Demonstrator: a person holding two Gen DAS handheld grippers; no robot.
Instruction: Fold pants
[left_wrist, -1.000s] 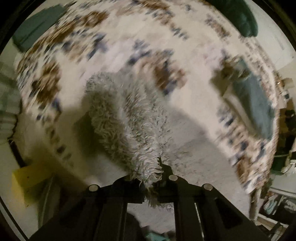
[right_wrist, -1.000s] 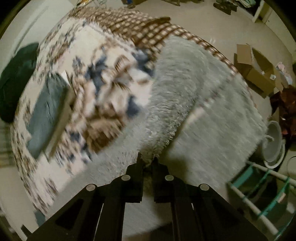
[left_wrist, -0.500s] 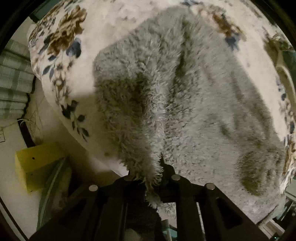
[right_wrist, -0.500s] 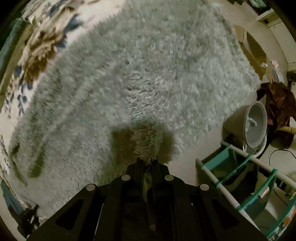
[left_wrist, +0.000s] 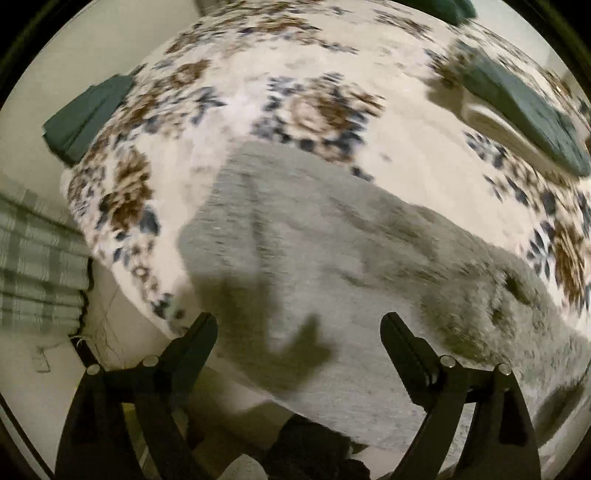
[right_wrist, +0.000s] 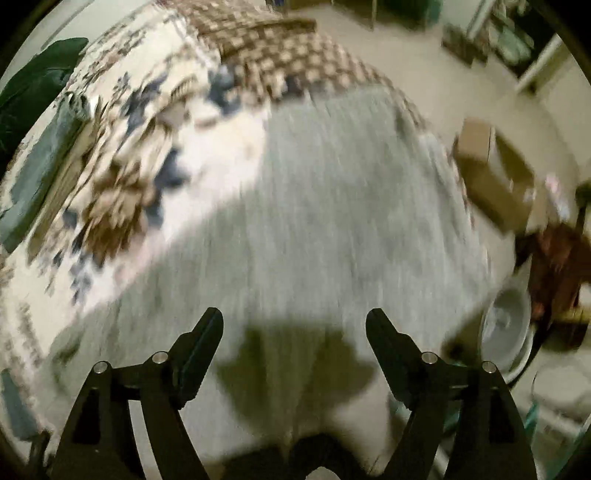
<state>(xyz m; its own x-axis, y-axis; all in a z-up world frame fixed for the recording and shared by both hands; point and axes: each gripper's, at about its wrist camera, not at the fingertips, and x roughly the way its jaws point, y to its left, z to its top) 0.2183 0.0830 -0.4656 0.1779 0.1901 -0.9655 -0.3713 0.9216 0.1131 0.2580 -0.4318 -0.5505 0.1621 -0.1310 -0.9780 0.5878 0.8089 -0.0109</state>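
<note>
Grey fuzzy pants (left_wrist: 332, 266) lie flat on the floral bedspread (left_wrist: 332, 74), near the bed's edge, w/ both views blurred. Left gripper (left_wrist: 298, 325) is above them, jaws opening wide, nothing pinched btwn them; its shadow falls on the fabric. Right gripper (right_wrist: 294, 320) likewise, jaws opening, no cloth in them, over the pants (right_wrist: 332, 206). Cardboard box (right_wrist: 495, 177) on the floor beyond the bed.

Fluffy grey pants (left_wrist: 332, 266) lie spread flat on the floral bedspread (left_wrist: 332, 74).
</note>
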